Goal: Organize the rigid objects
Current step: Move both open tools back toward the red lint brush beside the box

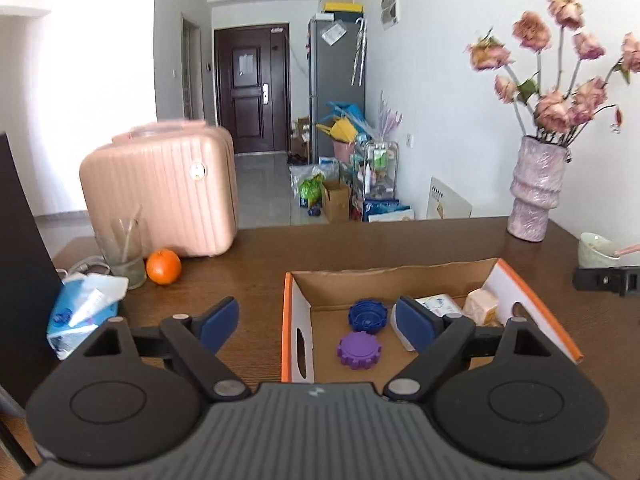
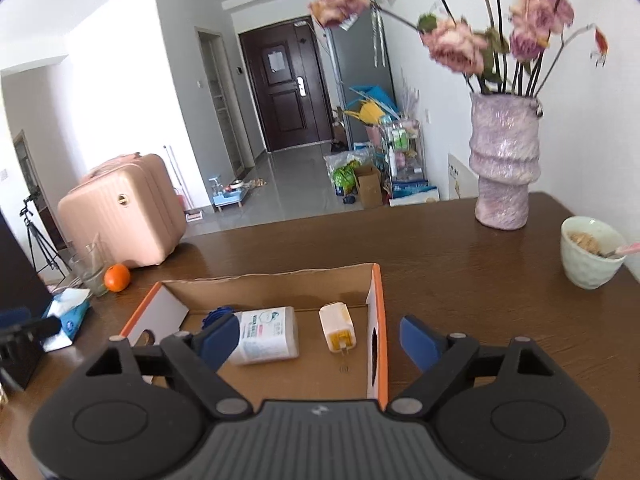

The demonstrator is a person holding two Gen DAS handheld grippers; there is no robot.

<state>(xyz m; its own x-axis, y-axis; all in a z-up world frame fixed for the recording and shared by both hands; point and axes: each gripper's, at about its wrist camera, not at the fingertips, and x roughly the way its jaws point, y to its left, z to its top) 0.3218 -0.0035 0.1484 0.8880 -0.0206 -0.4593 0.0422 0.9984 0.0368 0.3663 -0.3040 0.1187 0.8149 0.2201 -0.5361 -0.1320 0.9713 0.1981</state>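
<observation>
Brown wooden table (image 1: pixel 400 248) runs across the left wrist view, with a hallway and a dark door behind it. On the table sits an open cardboard box (image 1: pixel 298 312) with orange edges; on its floor lie a blue gear (image 1: pixel 368 316) and, just nearer the camera, a purple gear (image 1: pixel 358 350) — close together, contact not discernible. A white pack (image 1: pixel 438 305) and a cream charger (image 1: pixel 482 306) lie further right in the same box, partly hidden by one finger. The left gripper (image 1: pixel 318 324) hangs over the box's left wall, fingers spread wide, nothing between them. To the left stand a pink suitcase (image 1: pixel 160 188), a glass (image 1: pixel 122 252), an orange (image 1: pixel 163 266) and a tissue pack (image 1: pixel 82 312); a vase (image 1: pixel 536 188) of dried roses and a bowl (image 1: pixel 596 250) stand to the right. Right wrist view: same table (image 2: pixel 460 248) and box (image 2: pixel 378 312), the white pack (image 2: pixel 268 334) lying flat beside the charger (image 2: pixel 338 326), the two apart; the blue gear (image 2: pixel 214 316) shows only partly behind a finger. The right gripper (image 2: pixel 320 340) straddles the box's right wall, fingers released and empty — one inside the box, one outside.
</observation>
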